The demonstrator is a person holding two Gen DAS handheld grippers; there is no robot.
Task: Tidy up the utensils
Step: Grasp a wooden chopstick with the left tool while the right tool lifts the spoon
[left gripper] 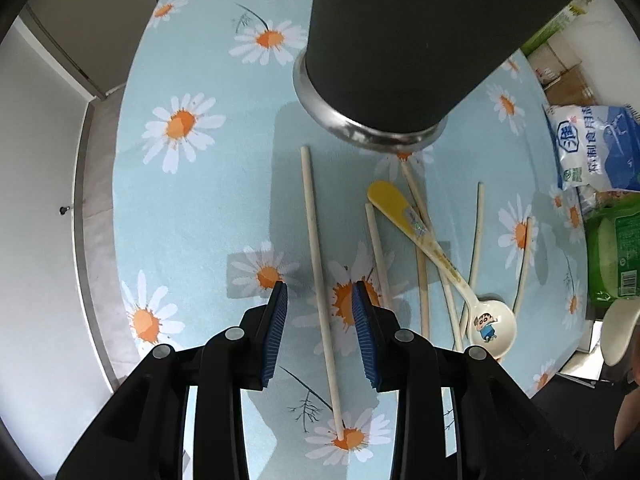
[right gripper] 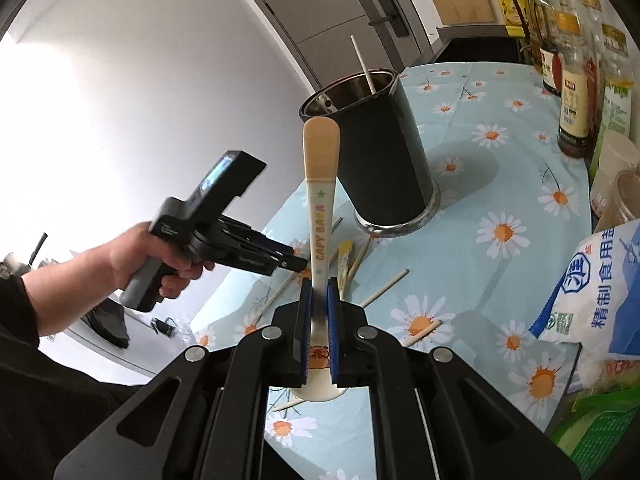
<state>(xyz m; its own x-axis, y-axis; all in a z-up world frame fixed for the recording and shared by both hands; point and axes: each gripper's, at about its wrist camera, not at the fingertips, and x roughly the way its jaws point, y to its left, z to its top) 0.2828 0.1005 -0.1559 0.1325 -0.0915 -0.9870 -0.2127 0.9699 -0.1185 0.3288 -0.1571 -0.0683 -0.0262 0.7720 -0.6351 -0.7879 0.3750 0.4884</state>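
My right gripper [right gripper: 319,288] is clamped on the neck of a cream plastic spoon with an orange-tipped handle and "CAPY BARA" lettering [right gripper: 320,208], just above the bowl; handle points up and away toward the holder, bowl hangs below the blue pads [right gripper: 332,320]; grip sits low on the spoon, so the long handle can lever and swing; I judge it light, stiff, glossy and a bit slippery, so the narrow neck is a fair hold but a point nearer mid-handle would be steadier. My left gripper [left gripper: 320,292] is partly open, holding nothing, pointing down at the table with one pale wooden chopstick [left gripper: 320,284] lying between the fingers but not pinched; thin, light, rigid, prone to rolling; best taken across the middle. Beyond it, several more chopsticks [left gripper: 478,232] lie loose and crossed, with a second cream spoon with a yellow handle end and a cartoon boy in the bowl [left gripper: 440,256] resting on top of them; lifting it first looks sensible. The black cylindrical utensil holder with a steel lining and base ring [right gripper: 372,152] stands upright on the light-blue daisy-print tablecloth [right gripper: 500,184], one chopstick already leaning inside; the lifted spoon is near it, not yet over the mouth.
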